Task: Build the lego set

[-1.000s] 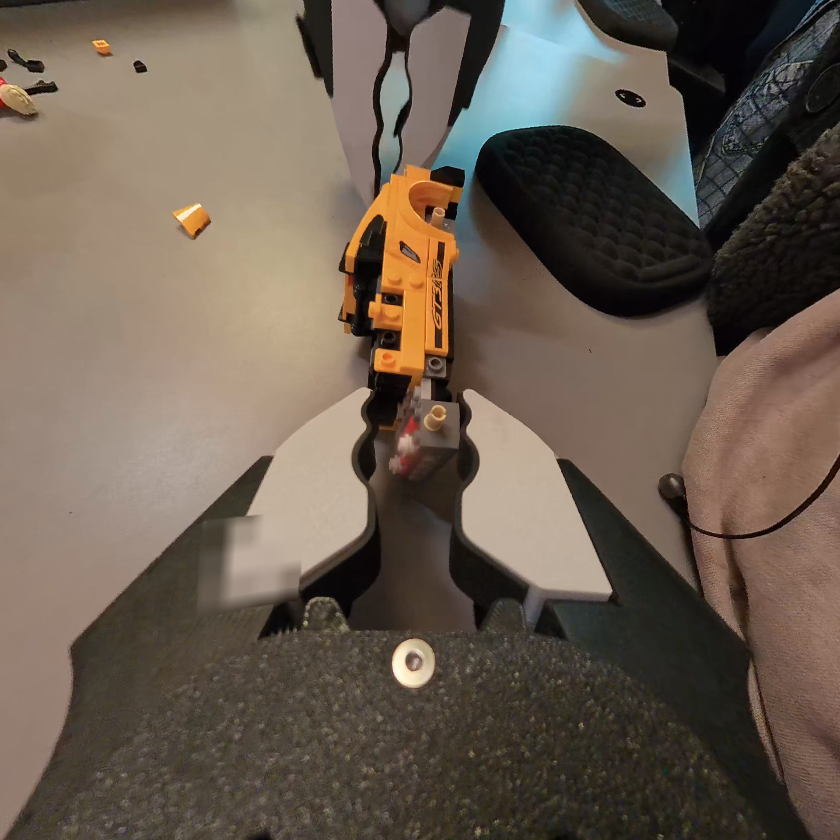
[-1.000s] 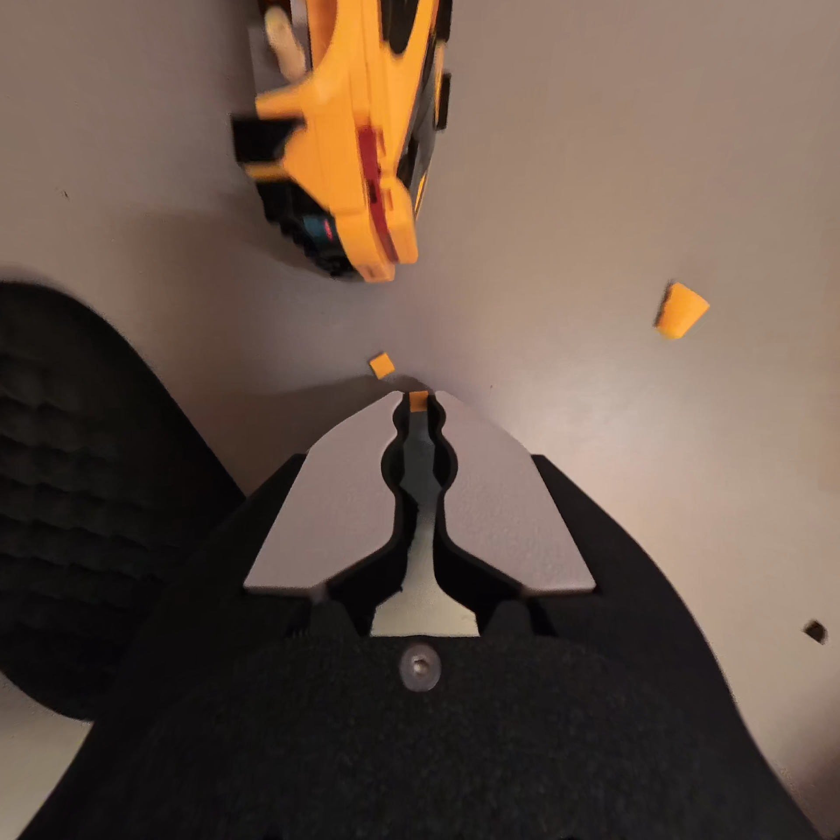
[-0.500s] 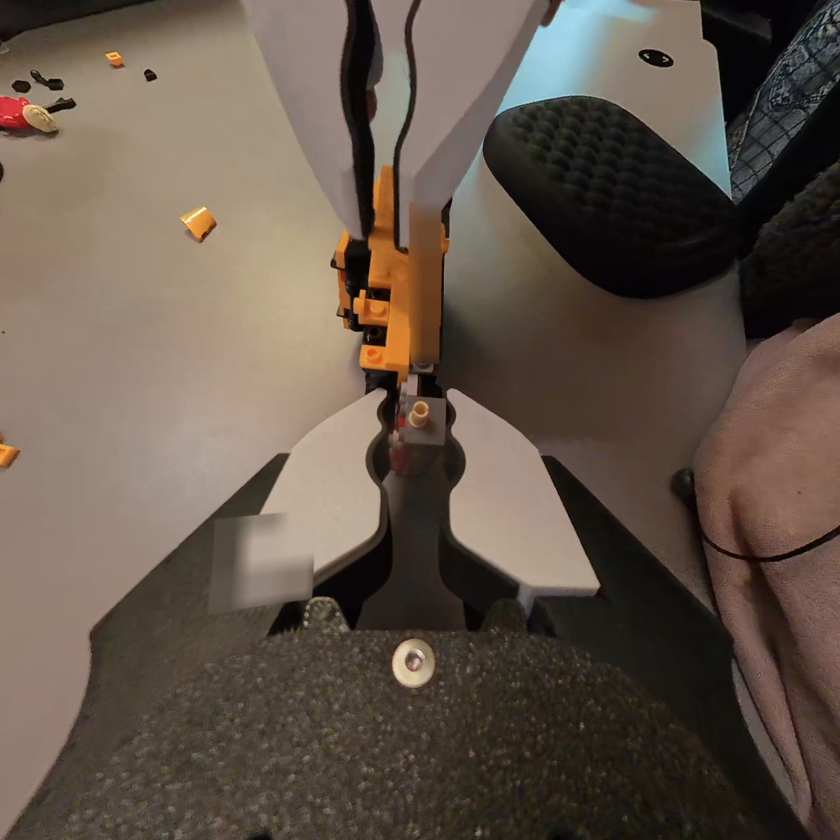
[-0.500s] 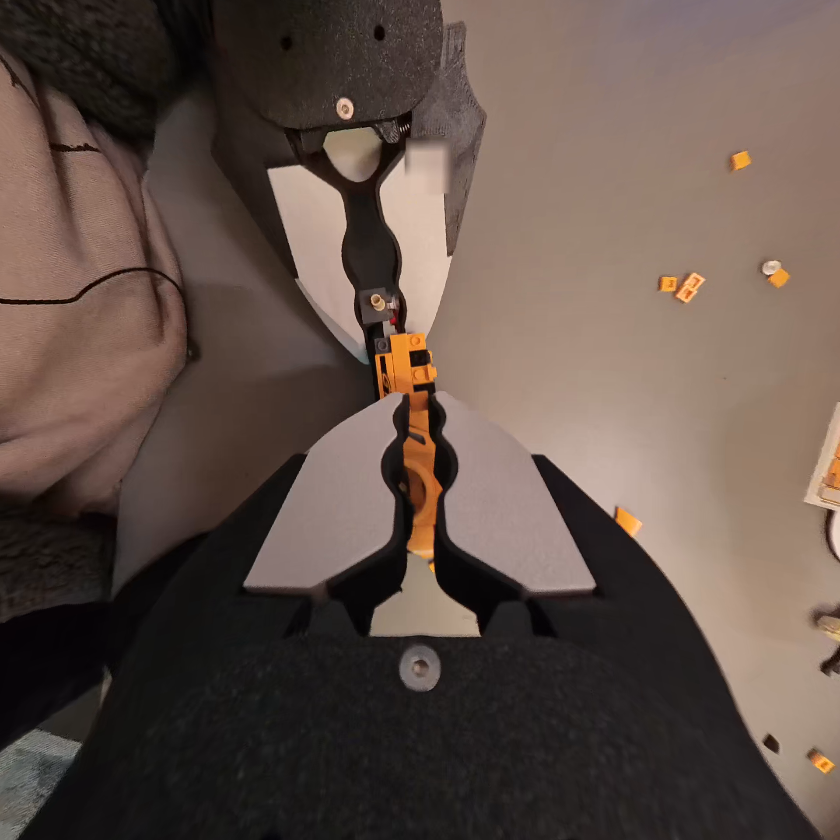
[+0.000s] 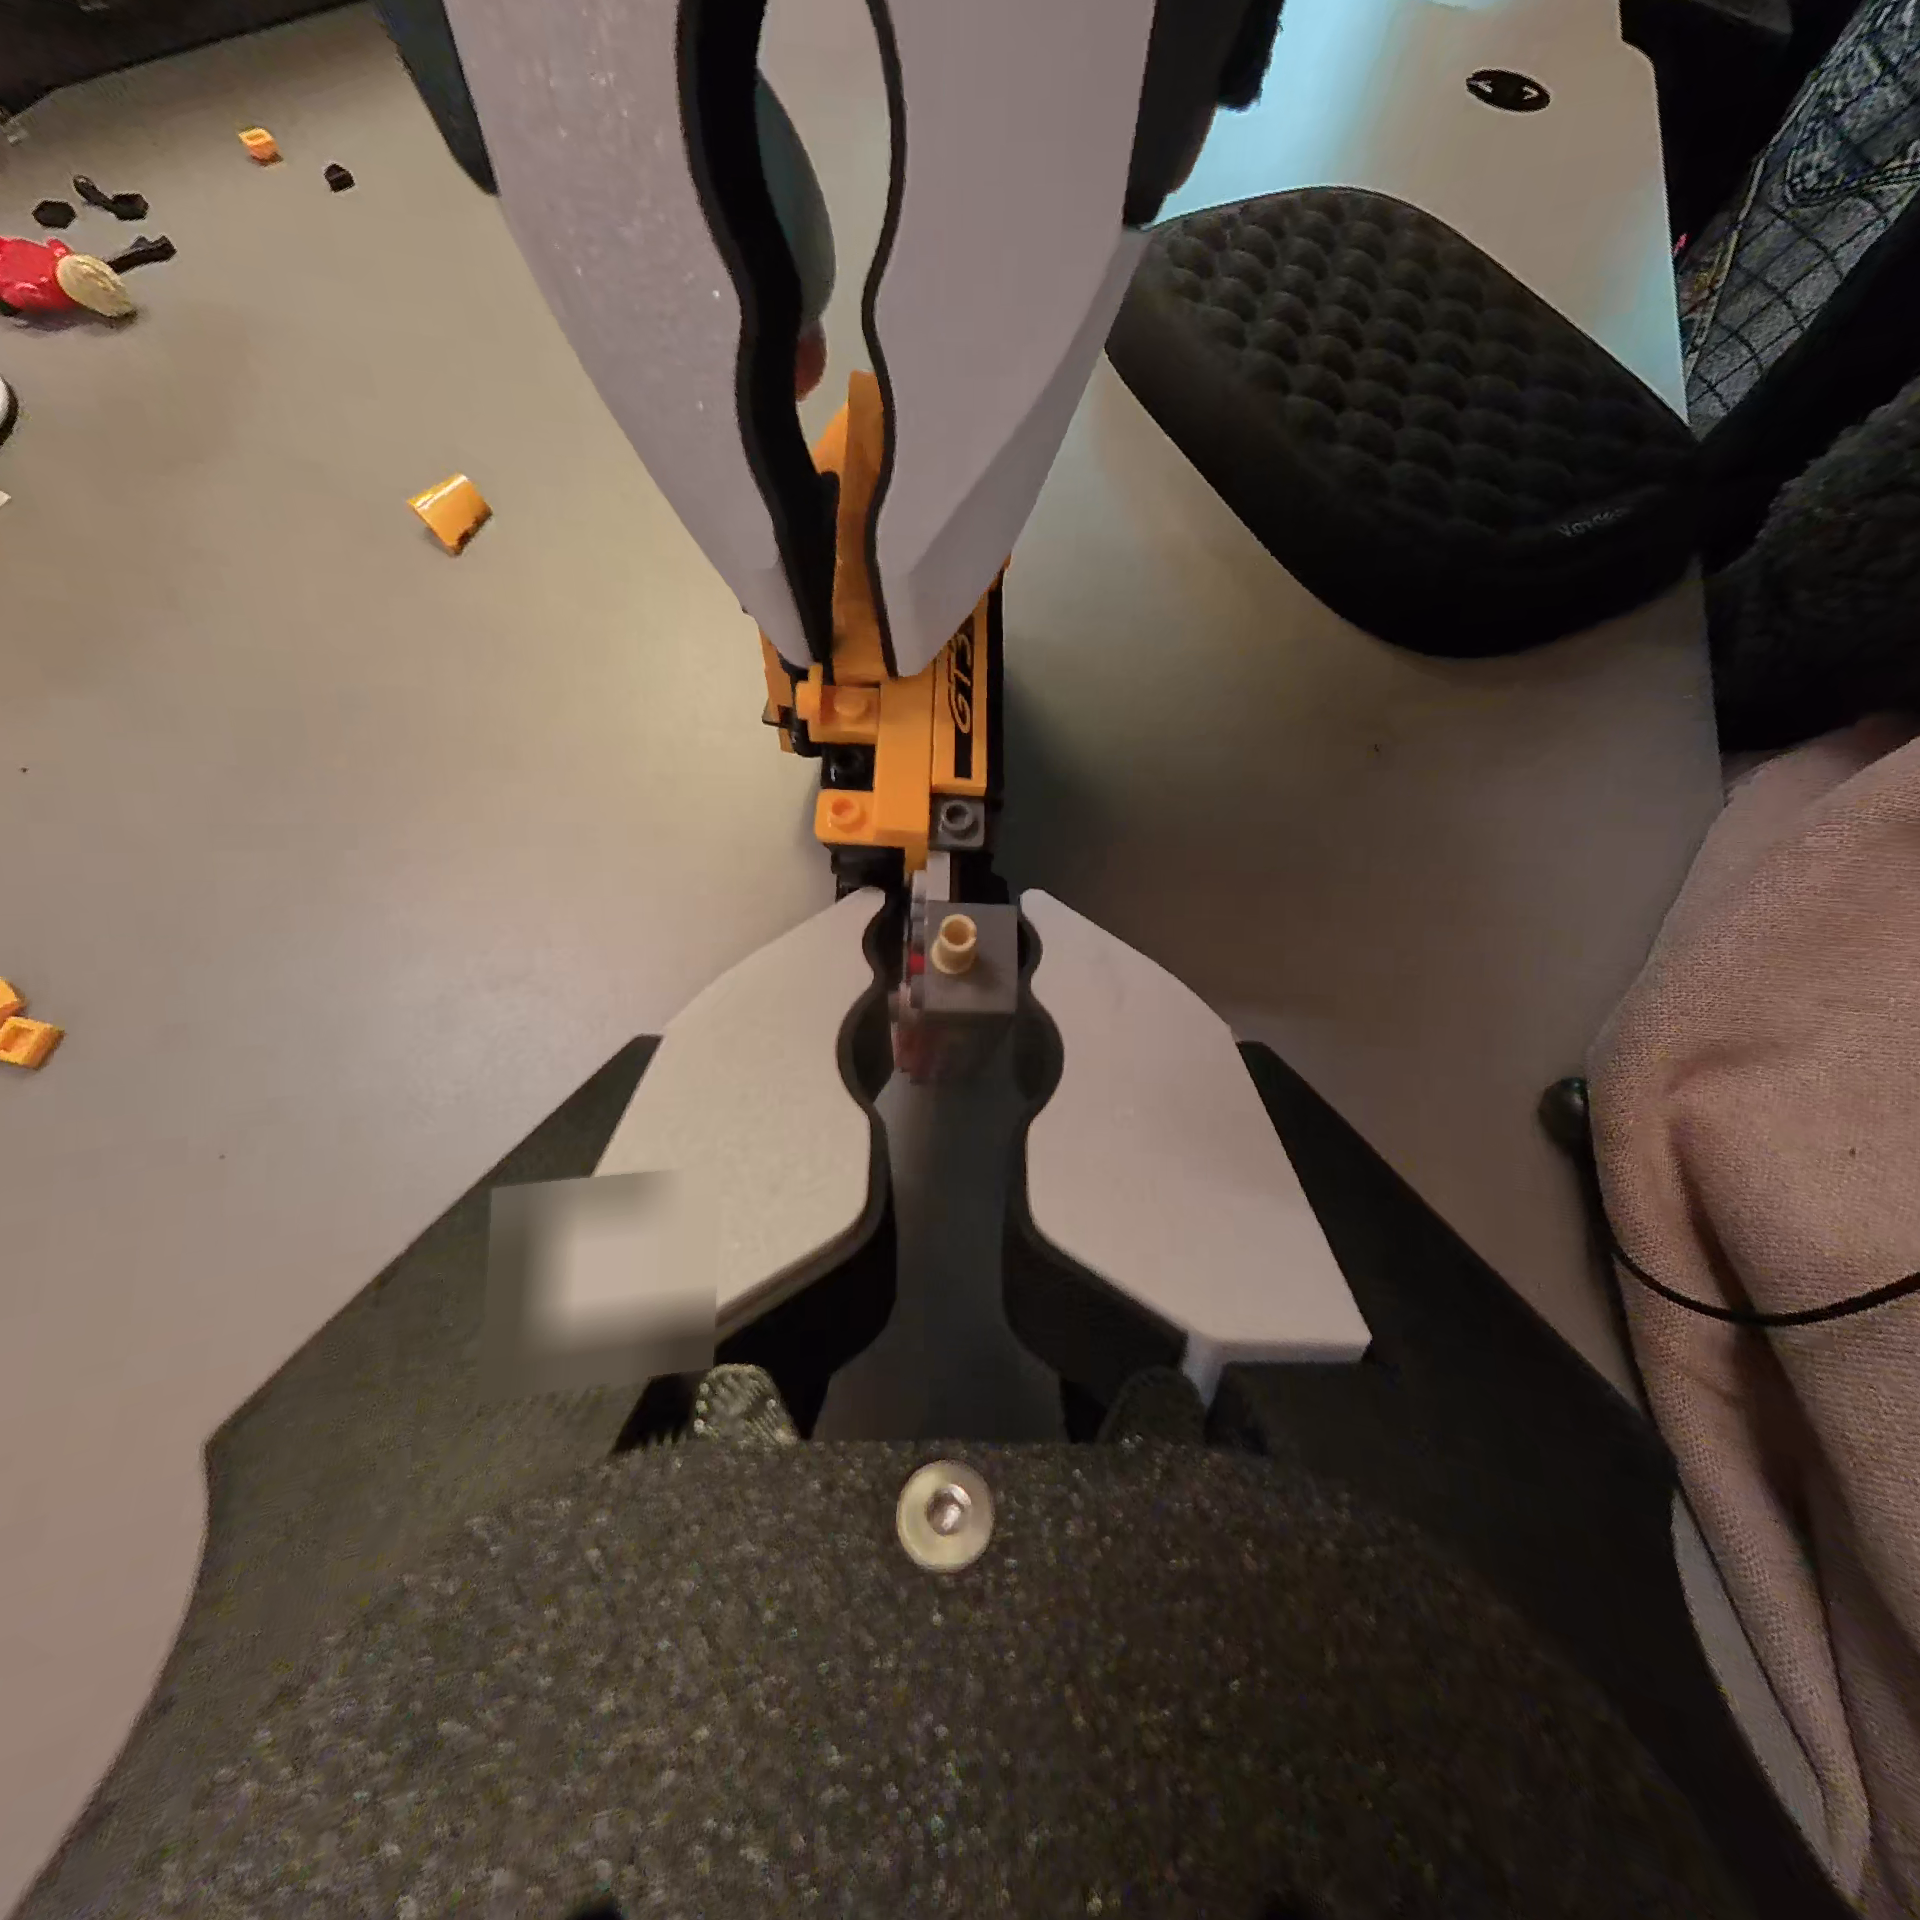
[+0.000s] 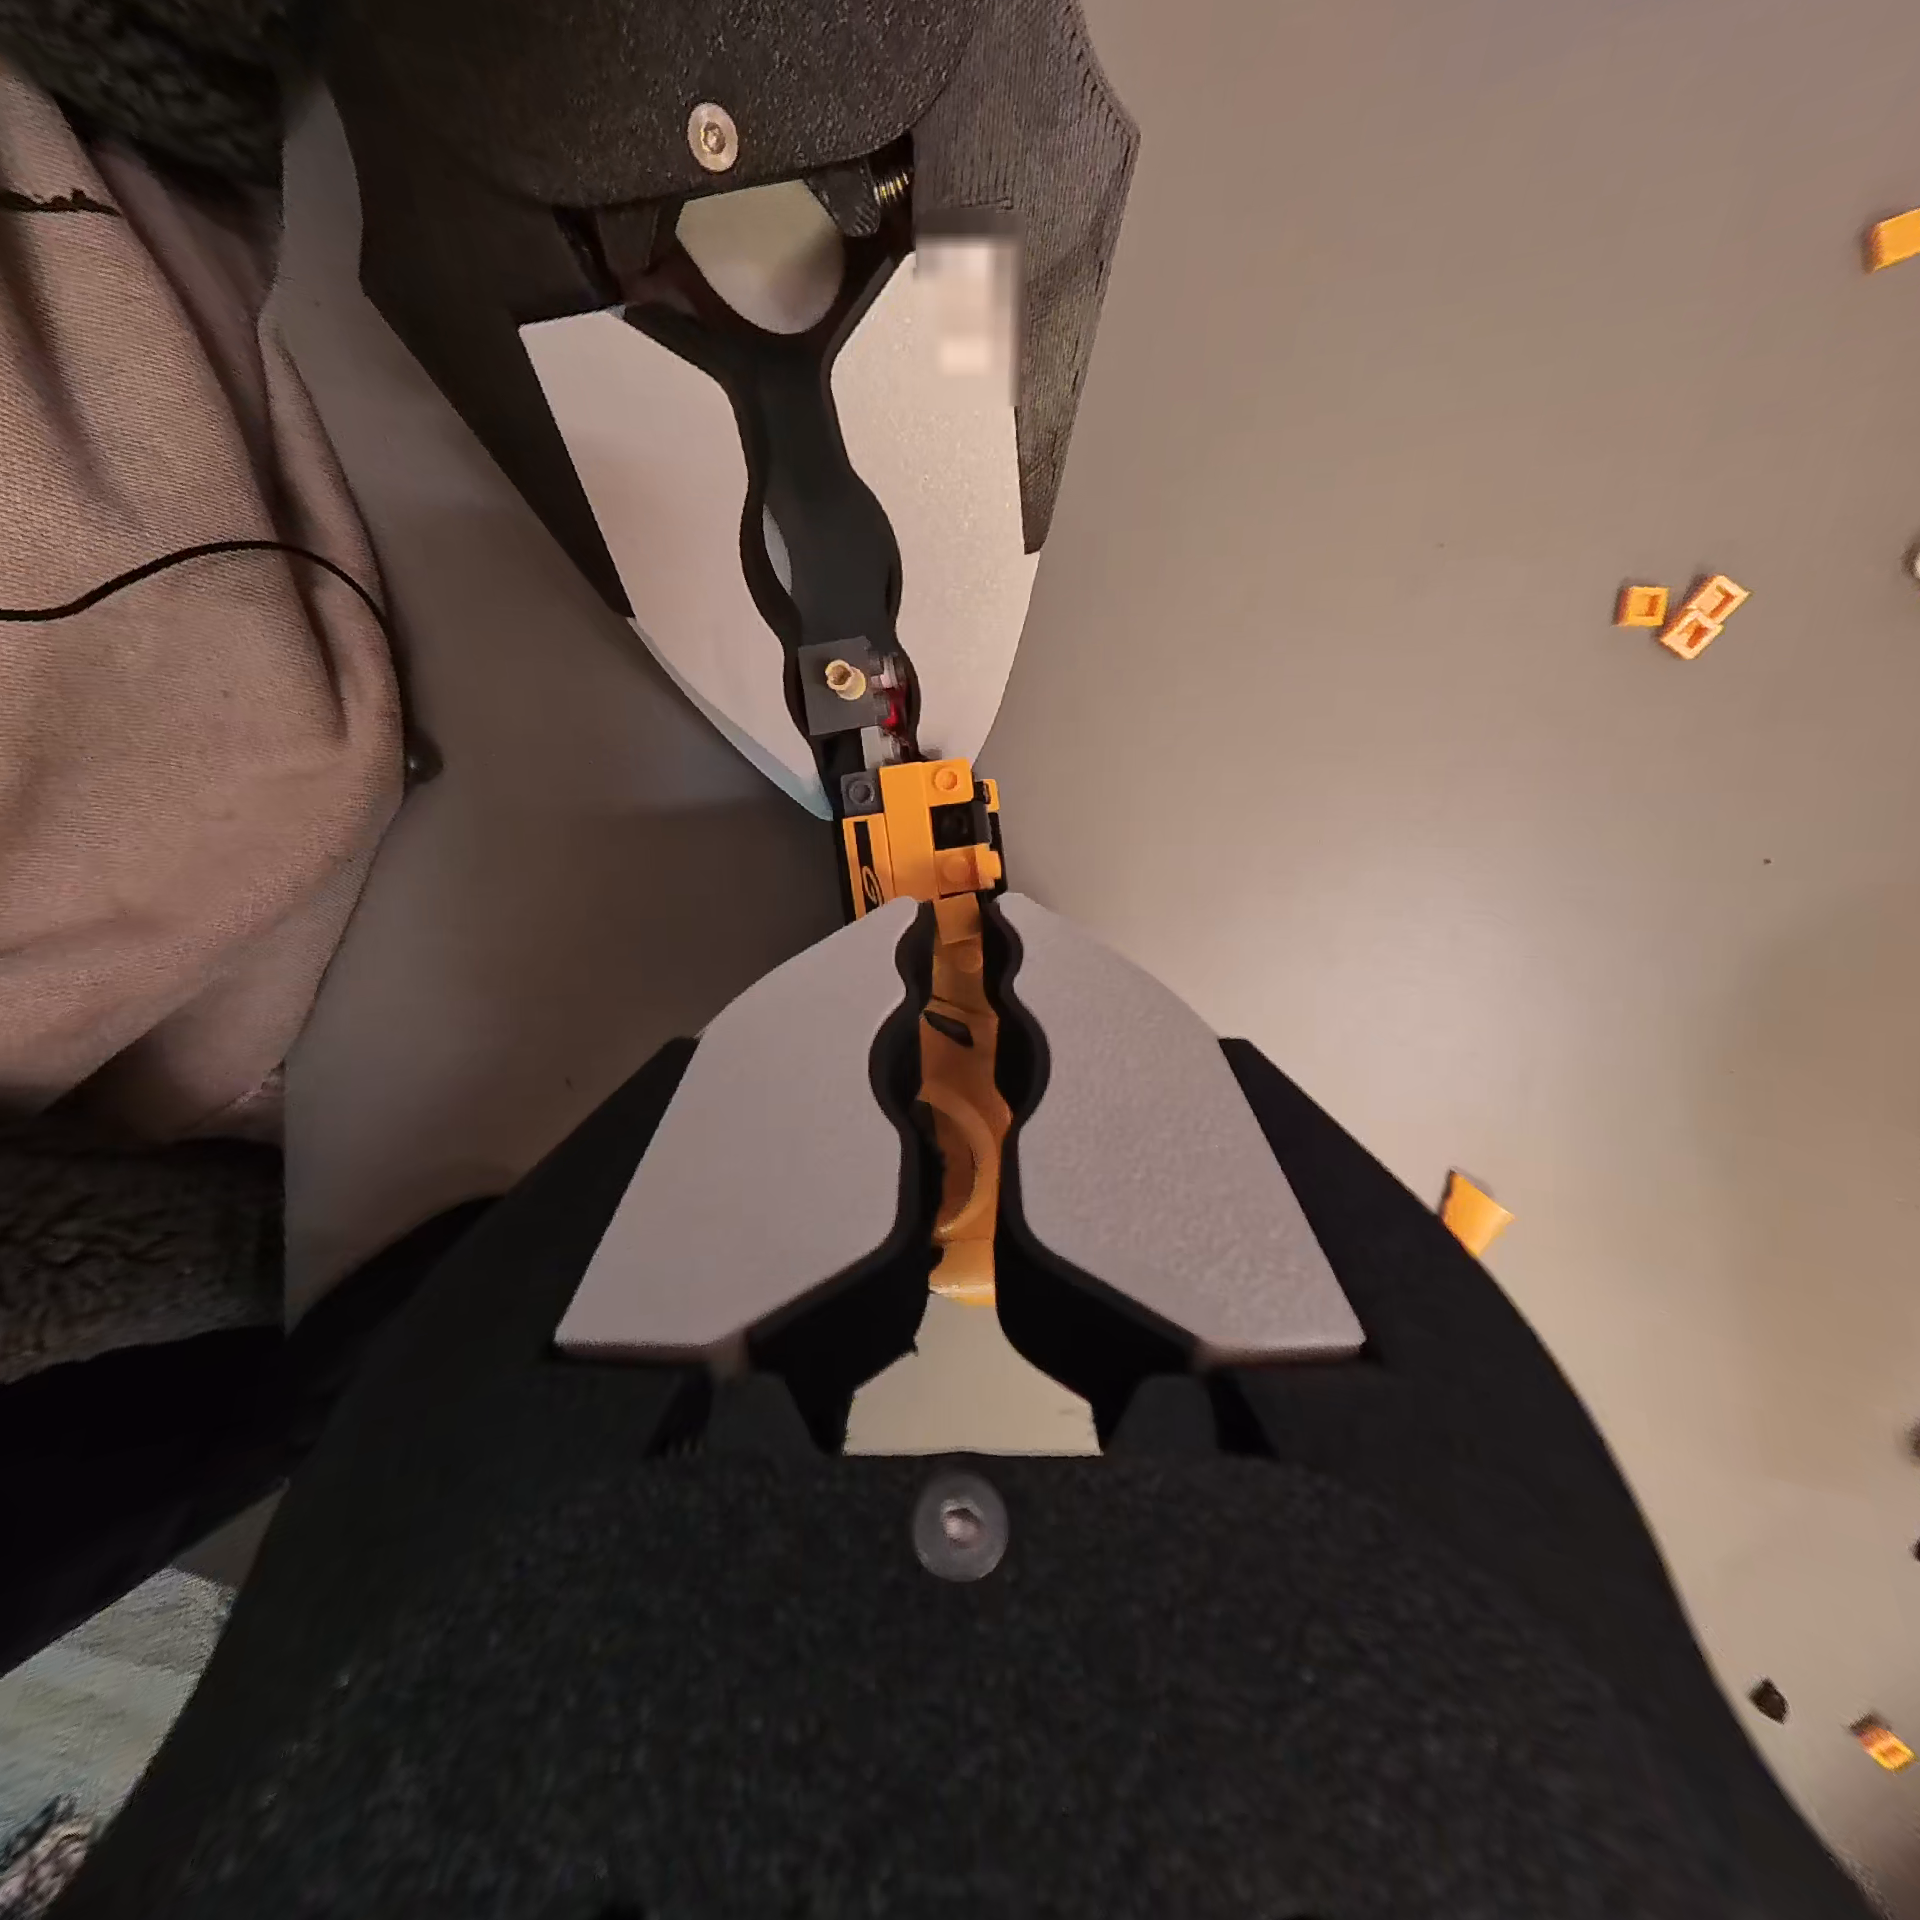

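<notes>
A: Starting with the left wrist view, what is the left gripper (image 5: 951,914) doing?

B: It is clamping the near end of the orange toy car (image 5: 904,748). Its pads are pressing on a grey block (image 5: 971,971) with a tan pin, which is sitting right between the fingertips.

A: And the car itself?

B: It is stretching away from the left gripper over the grey table (image 5: 312,779). At its far end the right gripper (image 5: 852,644) is reaching in from the top of the view, fingers closed on an orange panel of the car.

A: What is lying around?

B: A loose orange wedge (image 5: 449,509) is sitting well apart to the left, more orange bits (image 5: 26,1034) are lying at the left edge, and a red piece (image 5: 47,275) is resting far off. A black pad (image 5: 1392,416) is lying to the right, with a beige sleeve (image 5: 1787,1143) beside it.

A: Now the right wrist view?

B: The right gripper (image 6: 958,914) is gripping the car (image 6: 920,831) by its orange body, which is running back between the fingers. The left gripper (image 6: 868,727) is facing it from above, holding the grey block (image 6: 836,681). So the car is hanging between the two, one gripper at each end.

A: Anything else?

B: Small orange pieces (image 6: 1683,618) are lying scattered on the table (image 6: 1455,831) to the right, and the sleeve (image 6: 166,623) is filling the left side.
</notes>
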